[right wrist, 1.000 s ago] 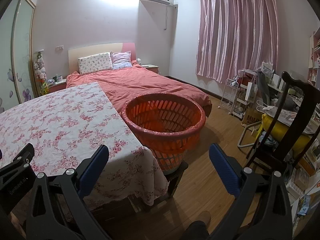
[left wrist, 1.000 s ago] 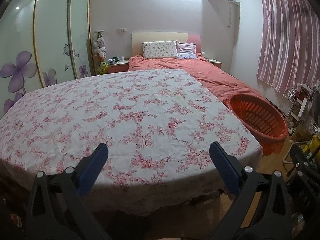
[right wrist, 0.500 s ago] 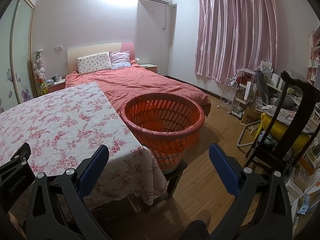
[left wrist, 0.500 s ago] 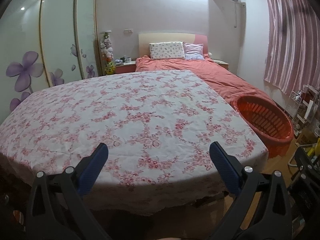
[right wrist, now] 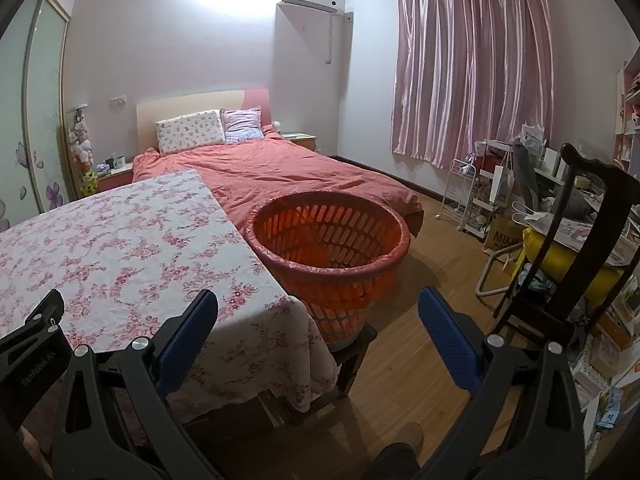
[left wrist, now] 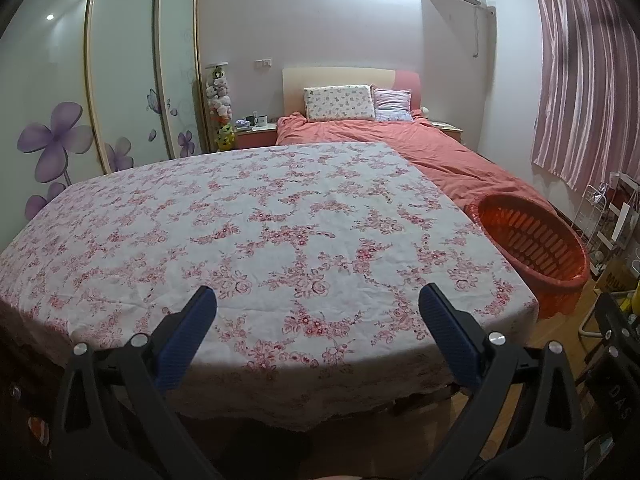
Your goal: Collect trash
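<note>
I hold my left gripper spread wide, grasping nothing, above the near edge of the floral-clothed table. My right gripper is equally spread and empty off the table's near right corner. The orange laundry basket sits on a stool touching the table's right edge, with open wooden floor to its right.

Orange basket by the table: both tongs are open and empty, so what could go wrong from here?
1. The orange basket stands raised on a small dark stool at the table corner; a bump from the right tongs might tip it.
2. The floral tablecloth overhangs the edge; the left tongs could snag and drag it.
3. No trash shows on the cloth, so a search may wander toward the cluttered chair.
</note>
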Tool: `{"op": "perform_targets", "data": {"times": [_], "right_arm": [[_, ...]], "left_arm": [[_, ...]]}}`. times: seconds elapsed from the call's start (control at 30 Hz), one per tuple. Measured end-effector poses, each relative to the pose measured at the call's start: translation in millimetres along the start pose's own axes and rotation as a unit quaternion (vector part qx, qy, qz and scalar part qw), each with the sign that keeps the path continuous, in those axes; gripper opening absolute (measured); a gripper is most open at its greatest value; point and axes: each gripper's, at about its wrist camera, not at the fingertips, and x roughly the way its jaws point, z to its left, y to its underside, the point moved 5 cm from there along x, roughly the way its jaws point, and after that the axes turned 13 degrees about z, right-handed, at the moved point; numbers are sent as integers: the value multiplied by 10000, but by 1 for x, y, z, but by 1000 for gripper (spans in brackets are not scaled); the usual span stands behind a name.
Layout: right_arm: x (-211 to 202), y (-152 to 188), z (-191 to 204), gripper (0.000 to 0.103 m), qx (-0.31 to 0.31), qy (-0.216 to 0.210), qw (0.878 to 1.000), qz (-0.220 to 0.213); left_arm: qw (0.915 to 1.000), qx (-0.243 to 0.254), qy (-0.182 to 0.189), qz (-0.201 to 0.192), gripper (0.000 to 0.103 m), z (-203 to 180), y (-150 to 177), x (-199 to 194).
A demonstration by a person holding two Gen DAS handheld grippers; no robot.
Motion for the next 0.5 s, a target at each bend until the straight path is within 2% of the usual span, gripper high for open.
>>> {"op": "perform_targets", "data": {"times": [0.5], "right_arm": [[0,0,0,99,3,-5,10000,4]], "left_arm": [[10000,21,42,-13,99,-4,2,-6]]}}
